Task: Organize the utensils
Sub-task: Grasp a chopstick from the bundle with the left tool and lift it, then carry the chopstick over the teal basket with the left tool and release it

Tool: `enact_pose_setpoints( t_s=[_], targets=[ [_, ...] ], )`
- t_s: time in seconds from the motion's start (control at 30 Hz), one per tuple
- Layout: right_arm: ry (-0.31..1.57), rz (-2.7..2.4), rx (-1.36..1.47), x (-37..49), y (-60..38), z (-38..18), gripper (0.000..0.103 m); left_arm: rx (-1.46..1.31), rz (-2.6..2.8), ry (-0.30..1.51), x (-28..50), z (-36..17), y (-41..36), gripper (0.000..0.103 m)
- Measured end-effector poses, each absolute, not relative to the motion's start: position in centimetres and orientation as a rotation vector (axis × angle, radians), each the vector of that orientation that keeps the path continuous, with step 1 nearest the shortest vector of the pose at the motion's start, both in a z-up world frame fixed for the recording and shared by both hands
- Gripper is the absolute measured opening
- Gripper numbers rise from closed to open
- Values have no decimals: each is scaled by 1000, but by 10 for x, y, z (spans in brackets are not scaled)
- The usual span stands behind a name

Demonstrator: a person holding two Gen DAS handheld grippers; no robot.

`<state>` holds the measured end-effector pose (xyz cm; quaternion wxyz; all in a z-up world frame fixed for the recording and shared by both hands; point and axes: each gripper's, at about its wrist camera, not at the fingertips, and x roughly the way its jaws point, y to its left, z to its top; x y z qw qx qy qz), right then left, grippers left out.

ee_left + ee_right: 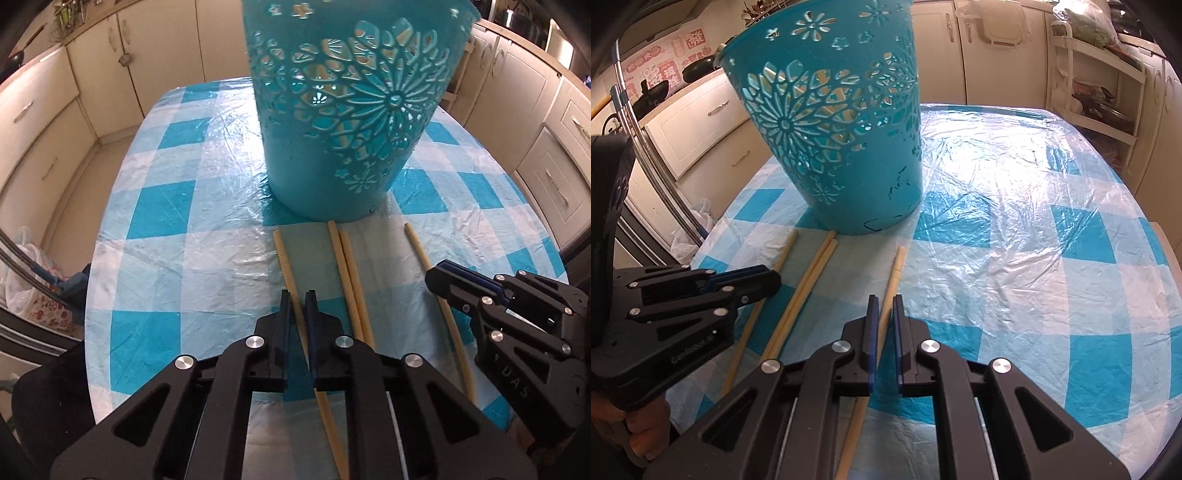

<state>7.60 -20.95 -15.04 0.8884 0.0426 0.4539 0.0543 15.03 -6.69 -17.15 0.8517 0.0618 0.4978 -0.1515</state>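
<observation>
Left wrist view: left gripper [298, 295] closed on the leftmost chopstick [284, 258]; two paired chopsticks [347, 266] lie just right of it, touching each other. Right gripper [439, 273] enters from the right, over the rightmost chopstick [419, 251].

Right wrist view alone shows the person's hand [635, 428] under the left gripper [768, 282], and a white shelf rack [1100, 88] far right. Right gripper [883, 300] is clamped on the rightmost chopstick [897, 266].

All four chopsticks lie on the blue checked tablecloth [155, 206], far tips near the base of the teal cut-out basket [340, 110].
</observation>
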Motion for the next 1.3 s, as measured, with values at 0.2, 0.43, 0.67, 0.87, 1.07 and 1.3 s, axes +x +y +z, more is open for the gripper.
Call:
enact_pose_setpoints(
  t_s=[0.2,0.43,0.67,0.87,1.07,1.3],
  targets=[
    [940,113,93,78,-213,-151,8,145,-316,1043,161,-173,-75,9],
    [940,122,118,79,-216,-151,8,84,-348,1037,166,-175,-70,5],
    [940,130,136,80,-220,-151,9,-6,-390,1029,160,-168,-55,5],
    [936,140,117,78,-214,-151,14,-73,-420,949,142,-138,-40,5],
    [933,146,79,76,-206,-151,21,-131,-436,850,124,-95,-21,5],
    [931,148,56,74,-201,-150,25,-159,-466,709,108,-37,-15,5]
  ],
)
